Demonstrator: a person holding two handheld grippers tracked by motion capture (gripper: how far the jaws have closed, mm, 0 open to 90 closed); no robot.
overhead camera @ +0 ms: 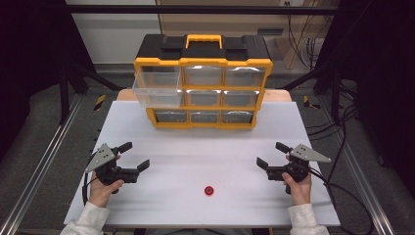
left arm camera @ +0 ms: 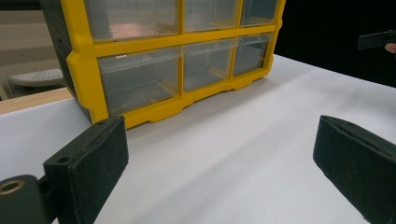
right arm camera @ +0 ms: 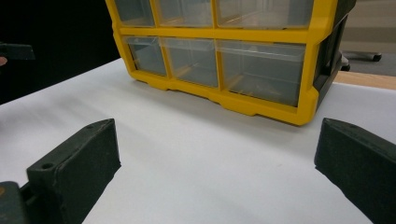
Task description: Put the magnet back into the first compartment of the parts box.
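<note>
Red round plastic piece [overhead camera: 209, 190] is lying on the white table [overhead camera: 205, 147] at six o'clock. Left gripper [overhead camera: 134, 156] and right gripper [overhead camera: 271, 155] are hovering, jaws wide, holding nothing.

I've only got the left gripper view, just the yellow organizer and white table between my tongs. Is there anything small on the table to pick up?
Observer: Yes. In the high view a small red round piece lies on the table near the person's edge, between the left tongs and the right tongs, touching neither.
Operator: Is any drawer open?
Observer: The top-left drawer of the organizer is pulled out; the others look shut.
Operator: And the right tongs?
Observer: Open wide, with nothing between them, pointing toward the middle of the table.
</note>
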